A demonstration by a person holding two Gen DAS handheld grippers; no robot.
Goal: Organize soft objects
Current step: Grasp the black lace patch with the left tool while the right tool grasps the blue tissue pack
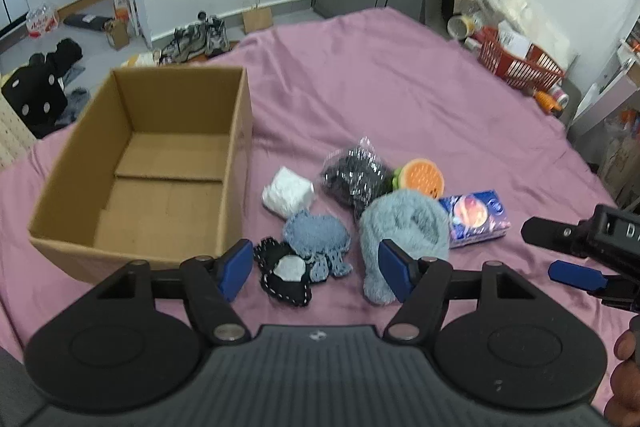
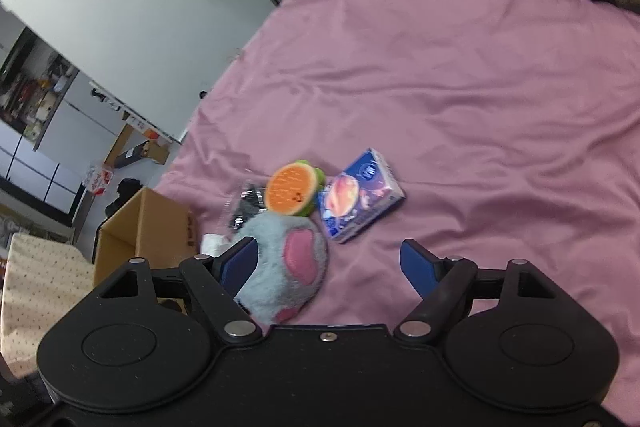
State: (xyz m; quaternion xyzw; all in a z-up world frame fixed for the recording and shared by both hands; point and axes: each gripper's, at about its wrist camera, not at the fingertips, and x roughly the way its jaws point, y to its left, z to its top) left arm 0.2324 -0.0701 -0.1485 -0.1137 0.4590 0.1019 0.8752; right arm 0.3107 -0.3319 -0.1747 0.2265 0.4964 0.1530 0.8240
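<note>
An open cardboard box [image 1: 140, 163] sits empty on the pink bedsheet [image 1: 380, 79] at the left. Beside it lie soft things: a white bundle [image 1: 287, 195], a blue knitted piece [image 1: 318, 241], a black stitched piece [image 1: 285, 277], a bagged dark item [image 1: 354, 175], an orange sponge toy [image 1: 422, 177], a fluffy grey-blue slipper [image 1: 402, 235] and a blue tissue pack [image 1: 474, 217]. My left gripper [image 1: 316, 267] hovers open over the black and blue pieces. My right gripper [image 2: 334, 265] is open above the slipper [image 2: 286, 265], near the tissue pack [image 2: 358, 203] and toy [image 2: 294, 193].
A red basket [image 1: 518, 61] and bottles crowd the bed's far right corner. Shoes, a paper bag and clothes lie on the floor beyond the box. A dotted cream cloth [image 2: 36, 279] lies left of the box [image 2: 144, 231]. A hand [image 1: 626, 375] shows at the right edge.
</note>
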